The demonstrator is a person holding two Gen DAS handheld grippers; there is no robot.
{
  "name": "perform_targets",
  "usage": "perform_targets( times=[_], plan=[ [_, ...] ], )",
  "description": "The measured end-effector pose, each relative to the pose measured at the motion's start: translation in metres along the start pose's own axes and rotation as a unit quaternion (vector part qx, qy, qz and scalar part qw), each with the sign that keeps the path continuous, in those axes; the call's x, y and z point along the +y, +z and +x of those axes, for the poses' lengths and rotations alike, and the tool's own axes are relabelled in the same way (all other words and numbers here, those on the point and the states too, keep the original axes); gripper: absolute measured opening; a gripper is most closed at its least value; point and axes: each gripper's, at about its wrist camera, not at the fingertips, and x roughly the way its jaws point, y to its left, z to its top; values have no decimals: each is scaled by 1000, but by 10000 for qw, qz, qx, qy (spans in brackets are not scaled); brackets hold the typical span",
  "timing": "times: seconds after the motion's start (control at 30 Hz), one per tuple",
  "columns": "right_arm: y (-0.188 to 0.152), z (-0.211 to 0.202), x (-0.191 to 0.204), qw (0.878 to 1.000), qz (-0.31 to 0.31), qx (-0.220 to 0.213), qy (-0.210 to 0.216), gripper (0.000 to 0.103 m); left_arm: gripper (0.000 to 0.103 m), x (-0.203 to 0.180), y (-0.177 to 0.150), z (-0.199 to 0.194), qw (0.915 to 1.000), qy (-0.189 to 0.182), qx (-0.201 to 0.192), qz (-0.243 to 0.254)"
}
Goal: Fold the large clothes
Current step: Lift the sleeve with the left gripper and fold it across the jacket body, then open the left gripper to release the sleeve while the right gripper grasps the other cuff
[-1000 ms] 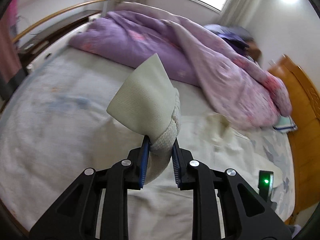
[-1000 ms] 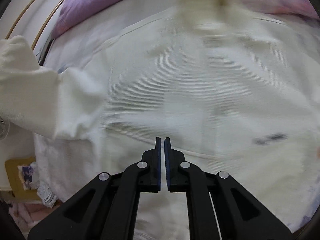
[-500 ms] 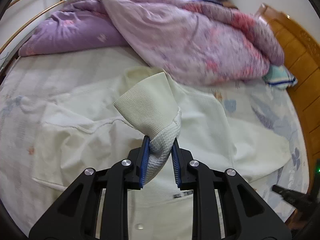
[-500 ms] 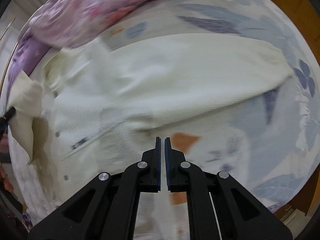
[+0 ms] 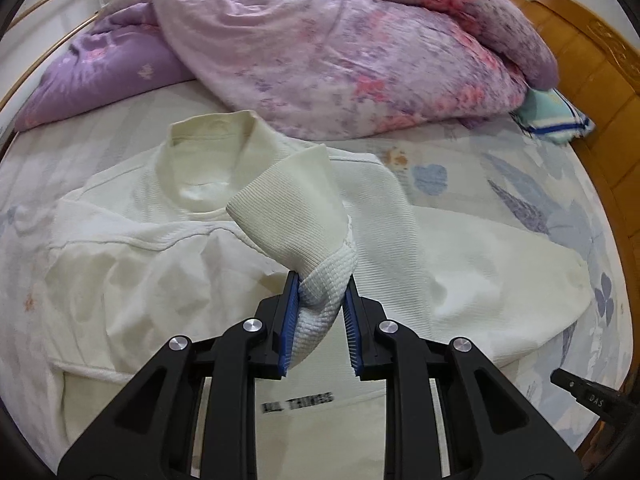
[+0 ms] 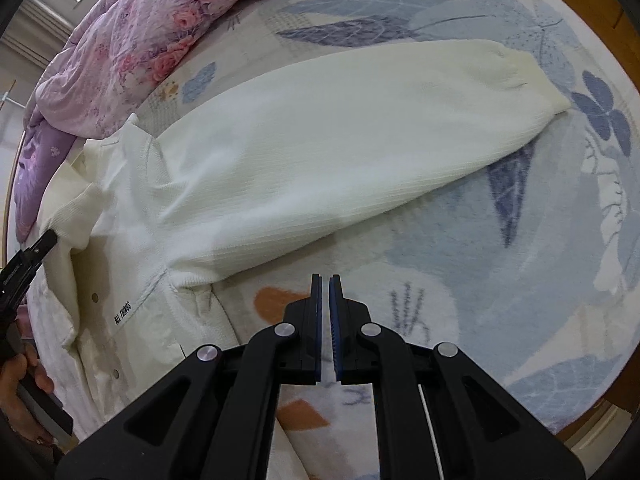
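Note:
A large cream shirt (image 5: 192,248) lies spread on the bed, collar toward the quilt, with black lettering on its chest. My left gripper (image 5: 320,284) is shut on the ribbed cuff (image 5: 320,292) of its left sleeve (image 5: 288,208) and holds it above the chest. The other sleeve (image 6: 320,152) lies stretched out flat to the right on the sheet. My right gripper (image 6: 325,284) is shut and empty, hovering over the sheet just below that sleeve. The left gripper also shows at the left edge of the right wrist view (image 6: 44,240).
A bunched purple and pink quilt (image 5: 340,48) covers the far side of the bed. A wooden headboard (image 5: 592,60) runs along the right. A striped pillow (image 5: 556,116) lies by it. The floral sheet (image 6: 520,248) extends to the bed edge.
My left gripper carried the cuff from out over the bare bed to above the shirt's chest. My right gripper swung from over the shirt body to the sheet beside the right sleeve.

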Motion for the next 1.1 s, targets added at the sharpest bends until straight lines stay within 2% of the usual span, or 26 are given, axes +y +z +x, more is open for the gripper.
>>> perform_targets(
  times=[0.1,0.27,0.33,0.37,0.4,0.43,0.53,0.63,0.73,0.83,0.9,0.93,1.0,1.1],
  plan=[
    [4,7,5,10000,16,26,43,6,22,-14,-3,9,9998,-142,52,105],
    [9,13,17,10000,-57,0,64,6,23,-28,-16,29,9980,-430,417,179],
    [11,15,21,9999,-34,-13,96,6,24,-34,-23,34,9973,-385,498,388],
    [12,16,23,9999,3,-11,145,6,34,-37,-27,41,9957,-466,635,481],
    [14,17,26,9998,52,-20,176,6,48,-37,-30,48,9928,-680,860,474],
    [17,16,30,9997,80,-49,215,6,54,-36,-31,49,9920,-735,922,446],
    [23,12,48,9992,48,-157,368,9,65,-30,-32,35,9904,-1056,802,399],
    [29,9,75,9980,-153,-267,547,14,74,-7,-29,6,9899,-1307,474,260],
    [34,9,117,9952,-580,-363,702,20,78,44,-16,-17,9943,-1035,205,-174],
    [35,20,165,9905,-1033,-367,834,27,78,116,-6,-18,9968,-338,242,-677],
    [35,31,192,9870,-1217,-287,1013,28,78,164,0,-12,9950,45,304,-950],
    [35,39,207,9854,-1293,-216,1086,32,78,189,1,-5,9925,320,472,-1078],
    [35,58,228,9842,-1380,-15,1106,37,78,233,-1,13,9872,491,830,-1267],
    [33,90,246,9796,-1560,463,1180,37,78,266,-11,39,9820,832,1294,-1096]
  ],
)
